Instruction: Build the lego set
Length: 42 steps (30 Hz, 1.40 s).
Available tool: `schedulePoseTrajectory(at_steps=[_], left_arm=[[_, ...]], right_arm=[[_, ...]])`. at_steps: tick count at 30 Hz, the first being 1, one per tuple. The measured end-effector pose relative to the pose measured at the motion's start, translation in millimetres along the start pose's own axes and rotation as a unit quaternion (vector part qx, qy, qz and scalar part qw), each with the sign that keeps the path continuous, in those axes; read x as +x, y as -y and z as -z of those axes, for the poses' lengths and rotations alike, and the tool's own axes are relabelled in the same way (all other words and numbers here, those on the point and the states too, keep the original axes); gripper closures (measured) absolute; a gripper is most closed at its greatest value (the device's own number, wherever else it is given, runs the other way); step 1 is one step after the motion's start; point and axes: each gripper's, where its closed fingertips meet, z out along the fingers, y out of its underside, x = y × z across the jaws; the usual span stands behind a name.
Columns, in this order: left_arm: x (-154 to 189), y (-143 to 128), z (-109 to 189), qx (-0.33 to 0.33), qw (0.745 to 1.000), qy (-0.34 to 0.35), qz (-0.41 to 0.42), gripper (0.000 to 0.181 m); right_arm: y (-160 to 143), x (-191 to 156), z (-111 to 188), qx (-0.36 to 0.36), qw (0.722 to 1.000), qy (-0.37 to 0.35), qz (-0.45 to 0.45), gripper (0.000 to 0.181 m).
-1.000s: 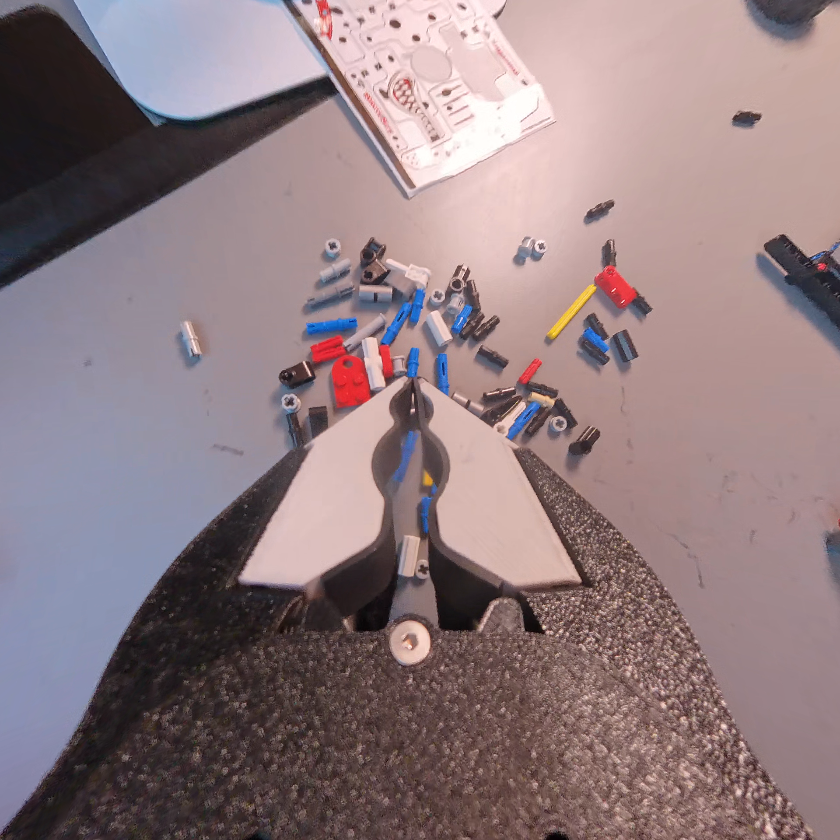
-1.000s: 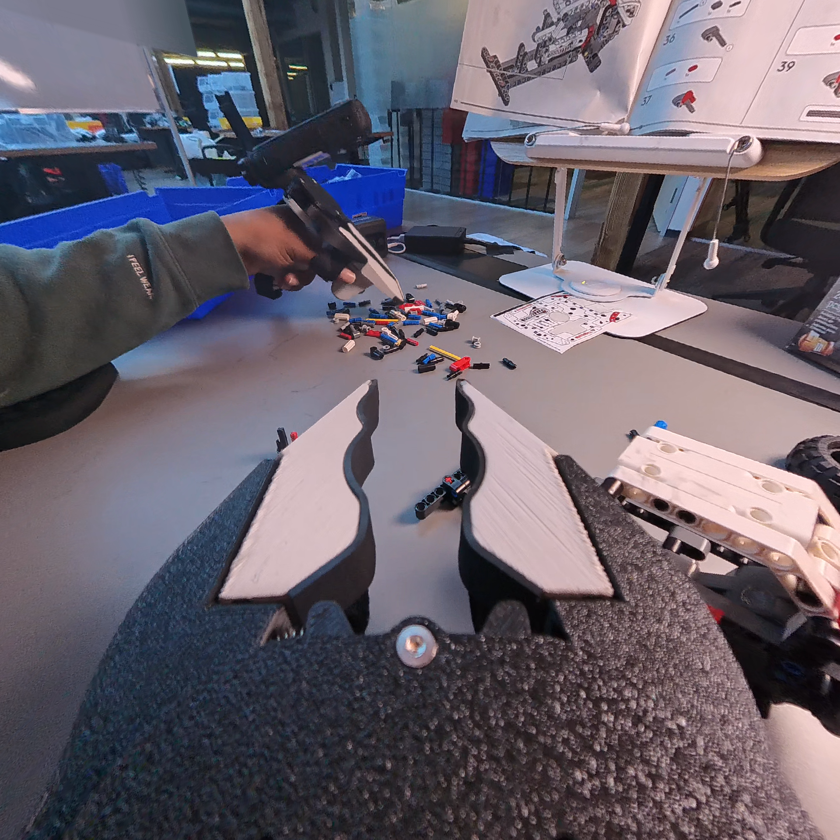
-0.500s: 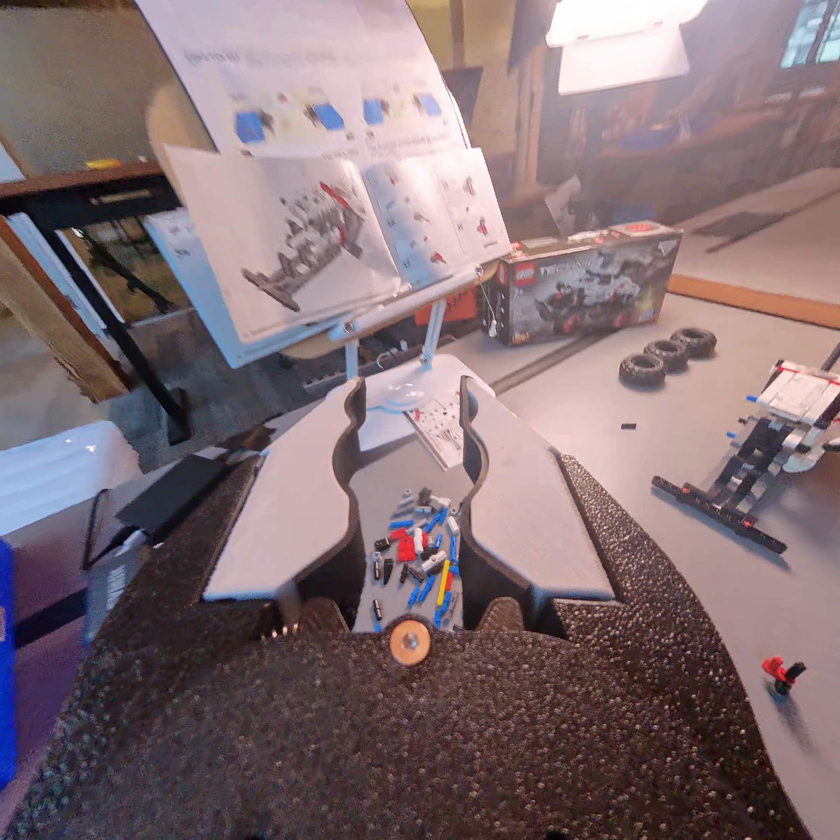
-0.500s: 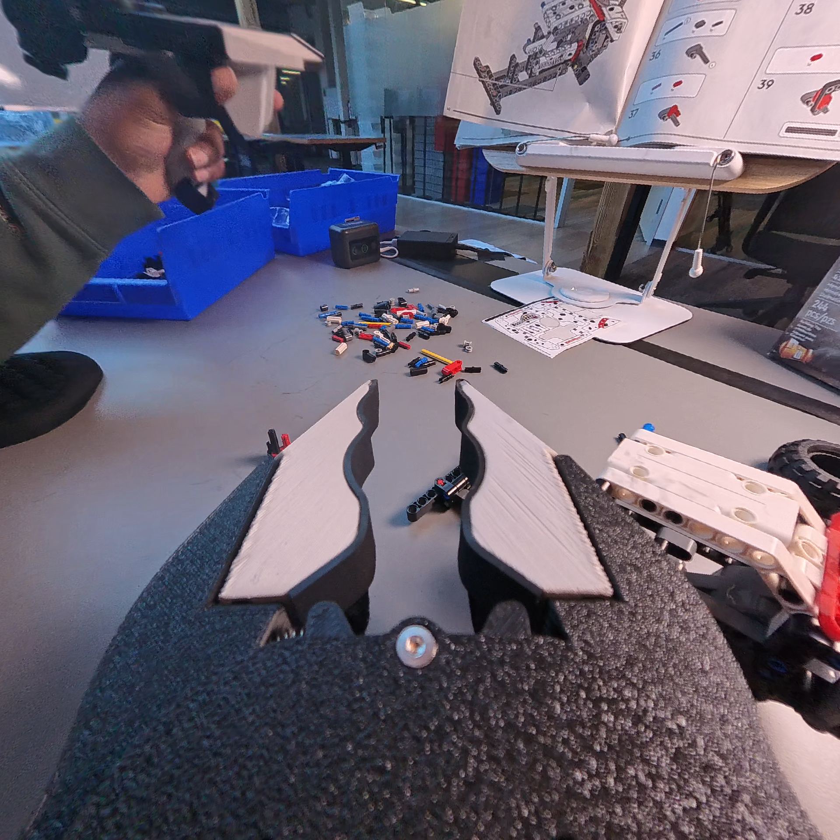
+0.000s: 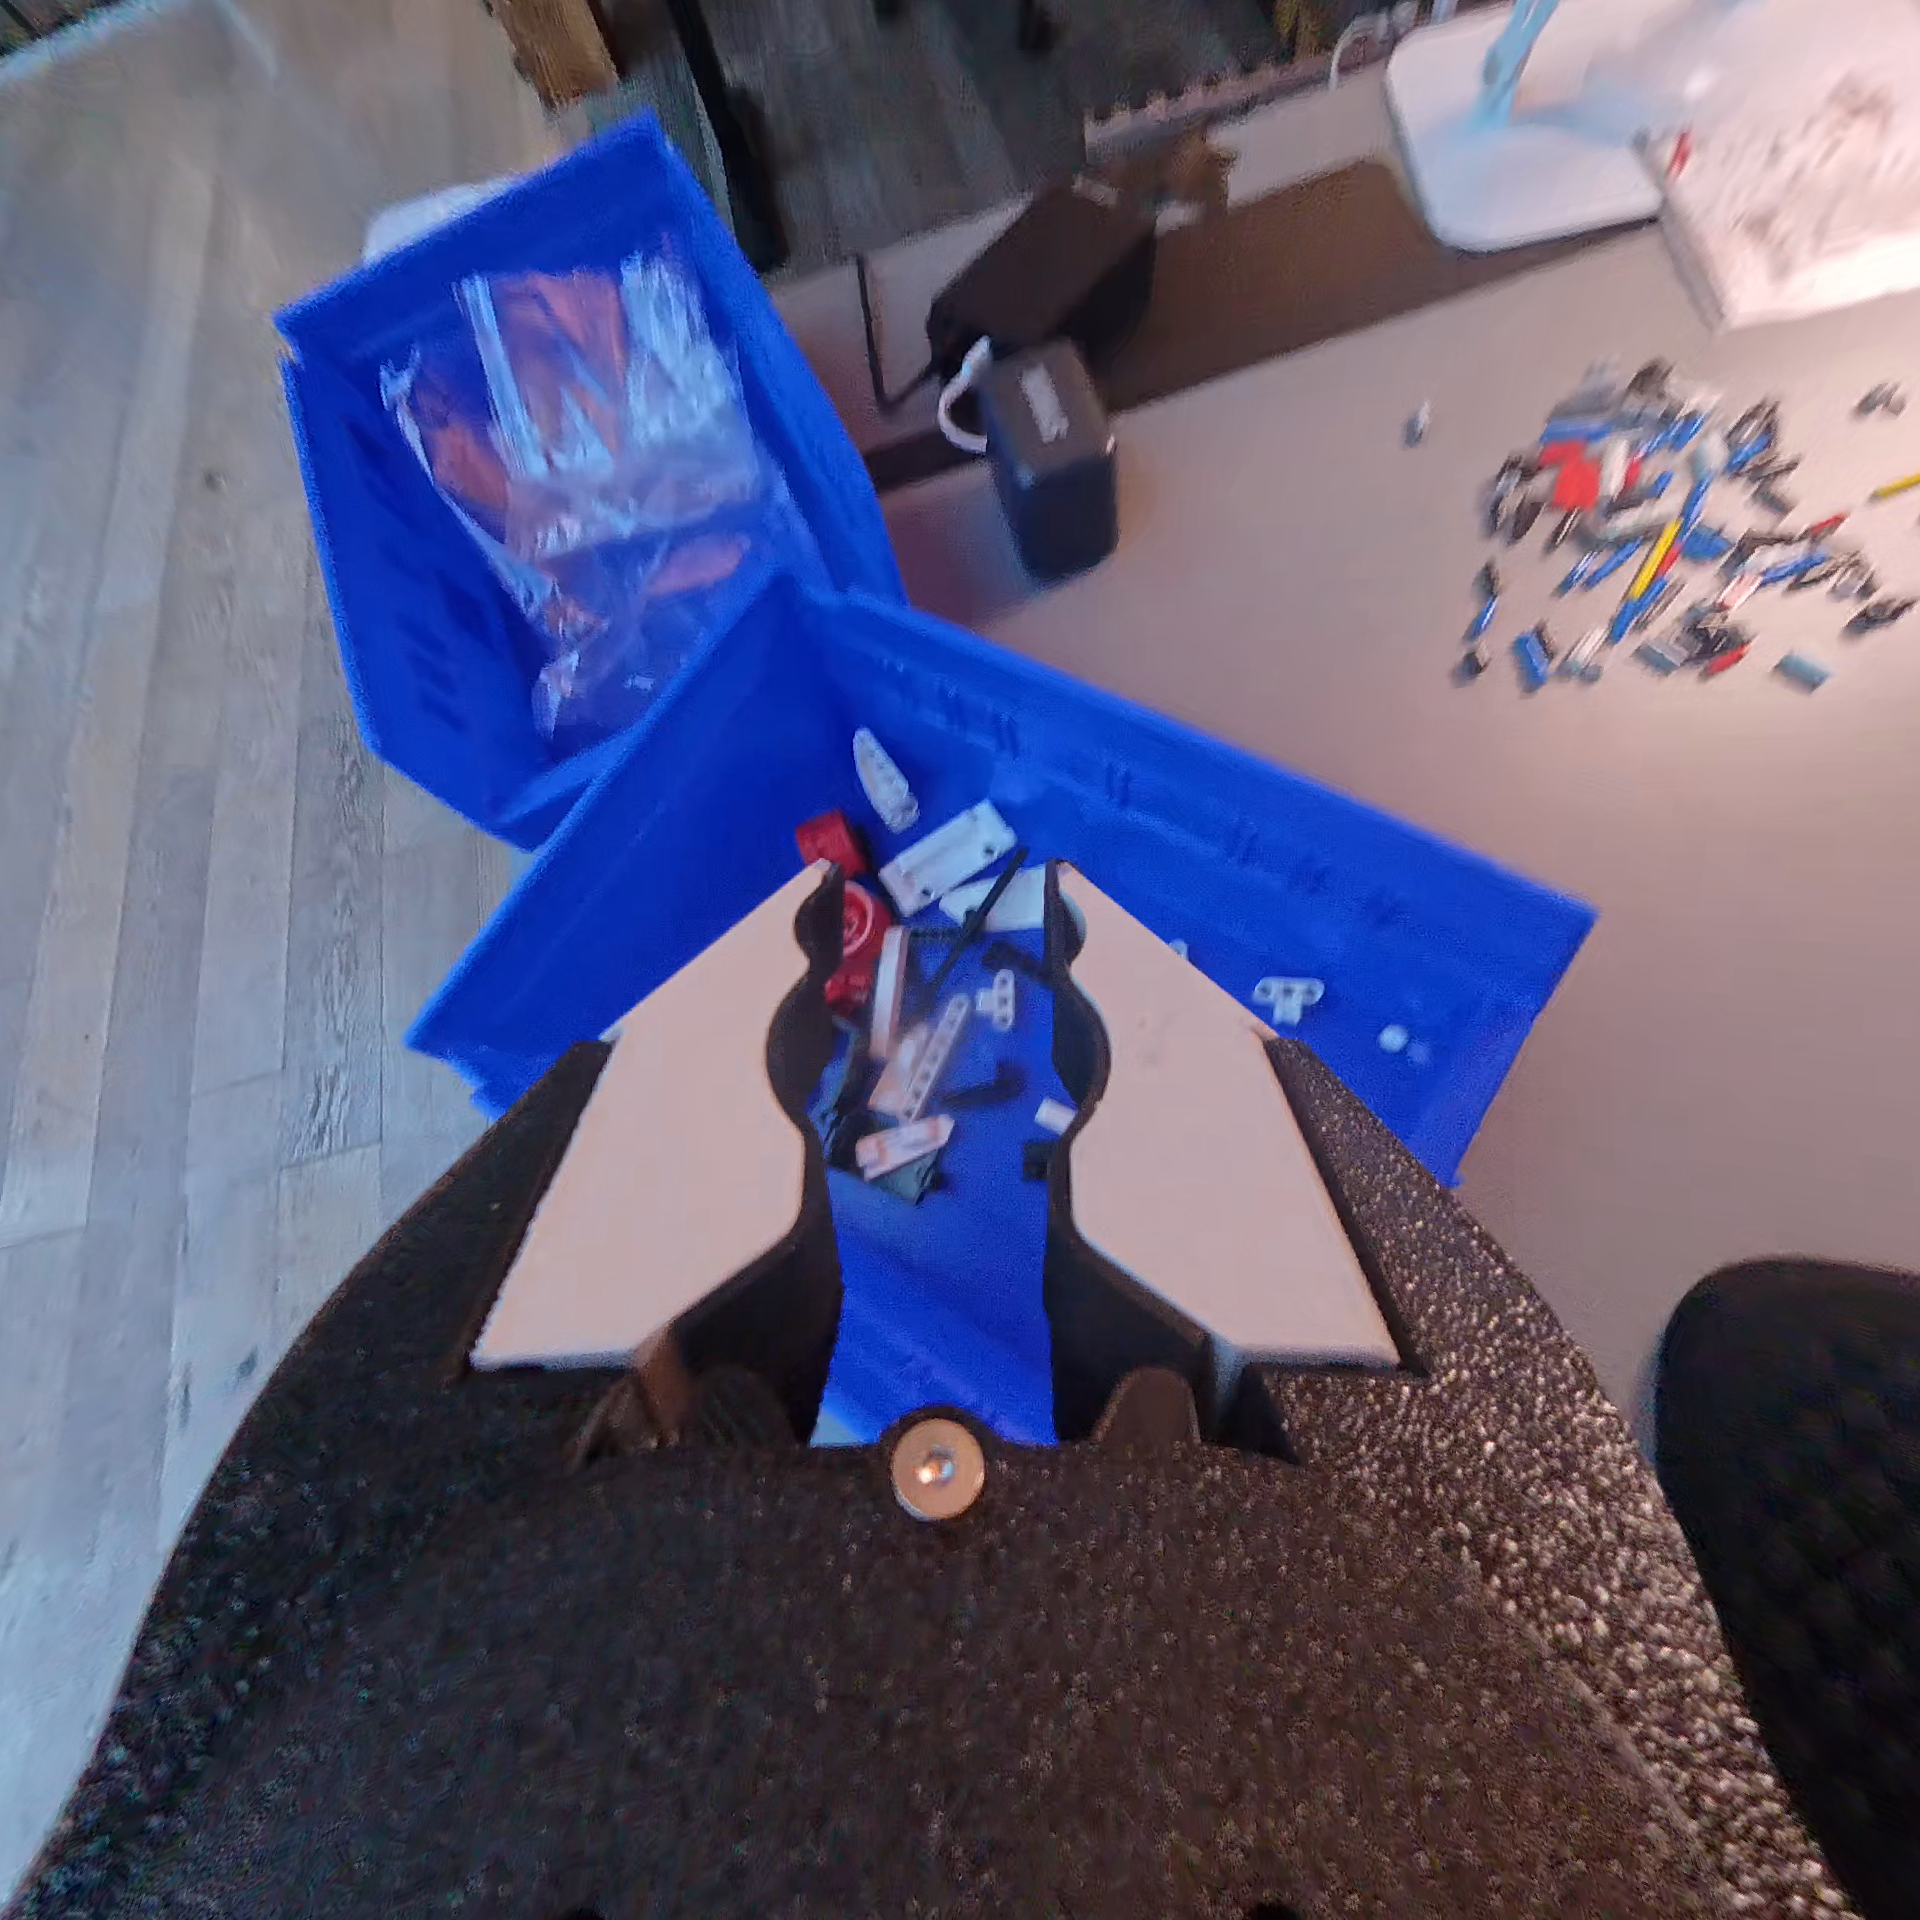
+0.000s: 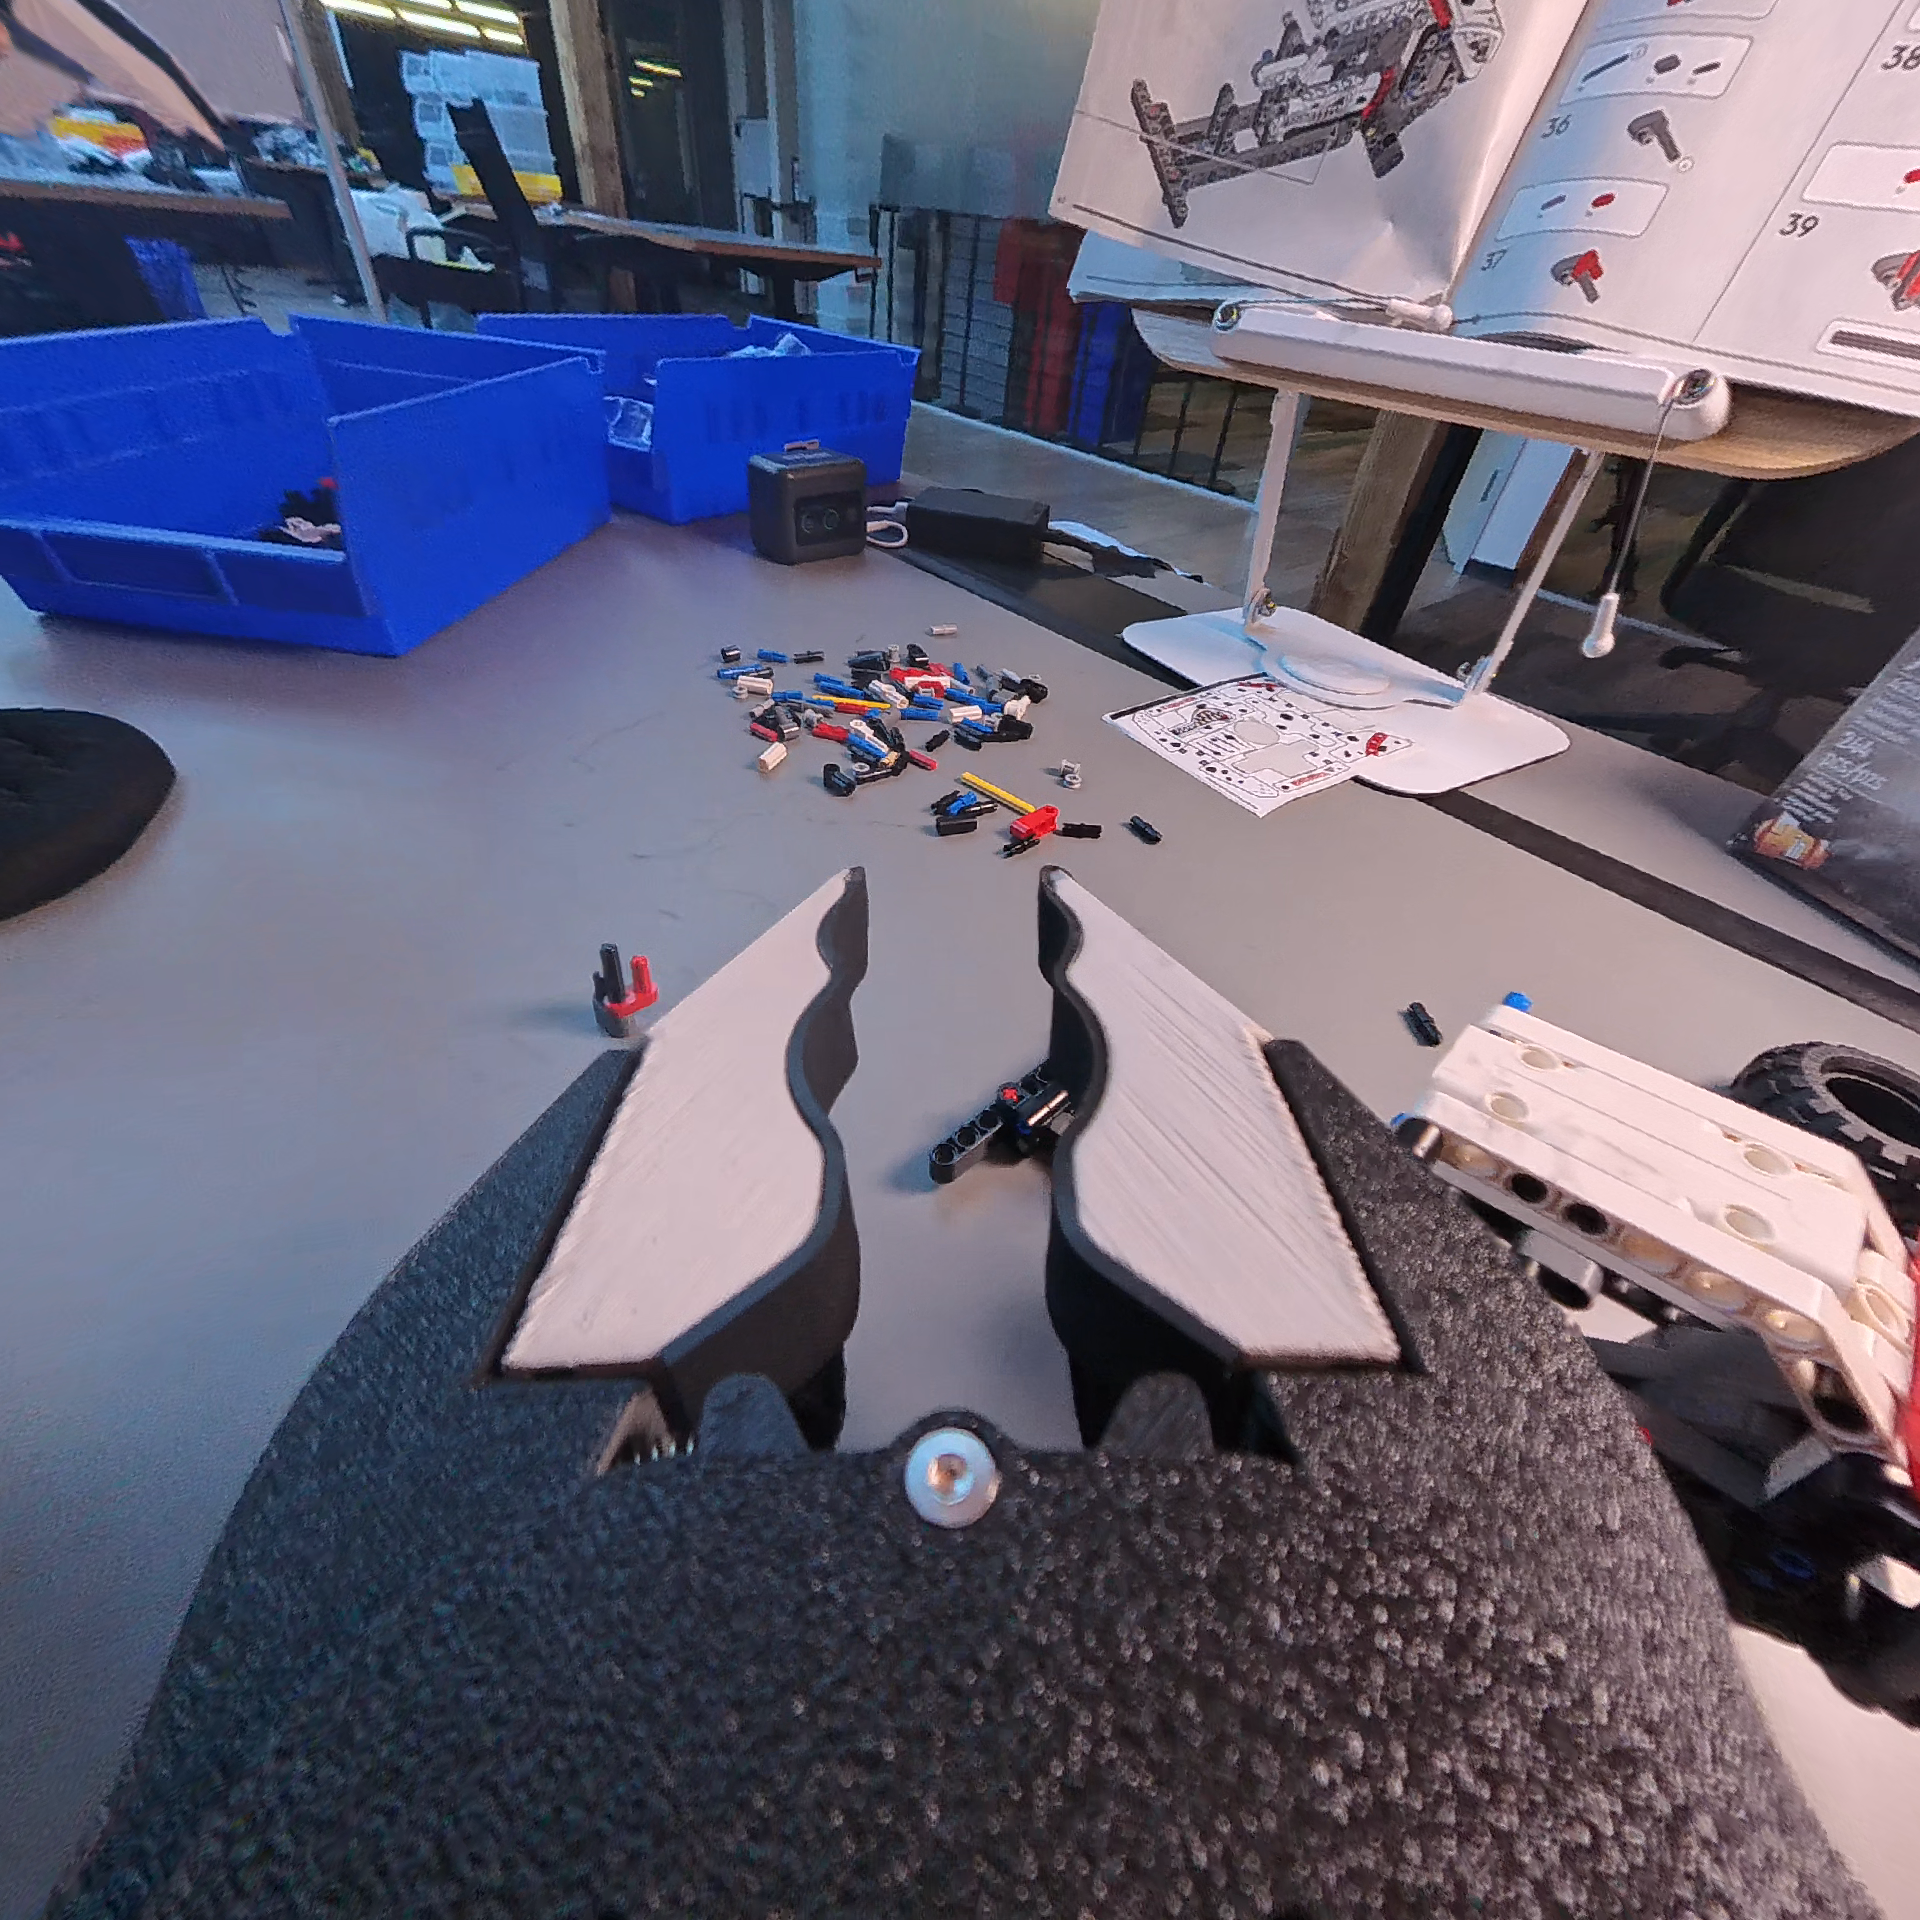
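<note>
Bin parts visible left view only

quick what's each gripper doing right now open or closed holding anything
Left gripper: open, empty, above the blue bin.
Right gripper: open, empty, over the table.

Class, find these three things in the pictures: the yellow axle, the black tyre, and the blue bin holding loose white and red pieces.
yellow axle (image 6: 995, 792), right wrist view, mid-shaft.
black tyre (image 6: 1844, 1093), right wrist view, upper tread.
blue bin (image 5: 1195, 831), left wrist view, far inner wall.
</note>
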Motion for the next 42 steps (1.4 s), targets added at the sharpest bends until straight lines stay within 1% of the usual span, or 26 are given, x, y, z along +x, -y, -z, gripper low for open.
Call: schedulePoseTrajectory(at_steps=[2,4,6,8,11,14,15,18,20,23,24,26,29,31,32,33,35,36,37,39,42], left_arm=[[-9.3,-30.1,-5.9,-0.063,0.997,-0.028,-0.018,0.147],[-7.7,-57.7,-15.7,-0.119,0.990,-0.061,-0.049,0.150],[-1.1,-85.0,-27.4,-0.179,0.974,-0.089,-0.107,0.155],[3.0,-109.6,-41.5,-0.234,0.952,-0.101,-0.170,0.156],[10.9,-133.1,-63.3,-0.289,0.920,-0.125,-0.233,0.156],[4.7,-151.0,-78.9,-0.338,0.882,-0.120,-0.306,0.155],[4.3,-154.4,-83.0,-0.346,0.873,-0.124,-0.320,0.155],[6.9,-160.7,-89.4,-0.363,0.857,-0.143,-0.336,0.159],[6.4,-158.8,-91.4,-0.365,0.855,-0.144,-0.339,0.172],[5.0,-157.7,-90.1,-0.373,0.852,-0.140,-0.339,0.174],[4.7,-152.5,-88.0,-0.368,0.857,-0.133,-0.336,0.174],[8.2,-128.5,-80.2,-0.331,0.881,-0.115,-0.317,0.174],[25.1,-69.7,-59.2,-0.233,0.924,-0.079,-0.294,0.174],[45.1,-31.2,-43.0,-0.172,0.939,-0.066,-0.290,0.174],[60.5,-13.0,-35.8,-0.140,0.945,-0.070,-0.289,0.174],[81.4,3.1,-29.1,-0.108,0.948,-0.087,-0.285,0.174],[137.3,26.2,-18.3,-0.054,0.949,-0.158,-0.269,0.174],[169.7,31.7,-14.5,-0.034,0.943,-0.204,-0.262,0.174],[202.4,33.6,-12.3,-0.022,0.934,-0.249,-0.256,0.174],[265.4,27.3,-14.6,-0.014,0.910,-0.330,-0.251,0.174],[347.8,1.0,-31.3,-0.032,0.874,-0.407,-0.263,0.174]], right_arm=[[-2.0,0.6,-2.2,-0.006,1.000,-0.005,0.005,0.149],[-3.4,0.7,-4.1,-0.011,1.000,-0.011,0.013,0.149],[-5.2,-0.6,-6.0,-0.017,0.999,-0.016,0.027,0.149],[-7.1,-2.4,-7.7,-0.024,0.999,-0.018,0.042,0.149],[-7.8,-3.2,-9.2,-0.027,0.998,-0.022,0.053,0.149],[-7.5,-1.6,-8.4,-0.025,0.998,-0.027,0.050,0.150],[-7.3,-0.6,-7.7,-0.024,0.998,-0.030,0.048,0.150],[-6.9,2.3,-6.1,-0.022,0.998,-0.034,0.042,0.151],[-6.8,3.0,-5.7,-0.021,0.998,-0.035,0.039,0.151],[-6.6,2.0,-5.6,-0.020,0.998,-0.031,0.040,0.152],[-6.5,1.7,-5.5,-0.020,0.999,-0.030,0.041,0.152],[-6.3,1.4,-5.3,-0.019,0.999,-0.029,0.041,0.152],[-6.1,0.3,-5.0,-0.018,0.999,-0.027,0.044,0.152],[-6.0,-1.9,-5.1,-0.018,0.998,-0.023,0.050,0.152],[-6.0,-3.6,-5.1,-0.018,0.998,-0.021,0.053,0.152],[-6.0,-5.7,-5.1,-0.018,0.998,-0.018,0.056,0.152],[-5.4,-11.2,-4.8,-0.017,0.998,-0.009,0.059,0.152],[-5.2,-13.8,-4.6,-0.017,0.998,-0.006,0.062,0.152],[-4.9,-16.0,-4.1,-0.017,0.998,-0.003,0.067,0.152],[-5.4,-18.9,-3.1,-0.018,0.997,0.000,0.078,0.153],[-8.7,-21.2,-1.9,-0.024,0.996,0.005,0.090,0.153]])
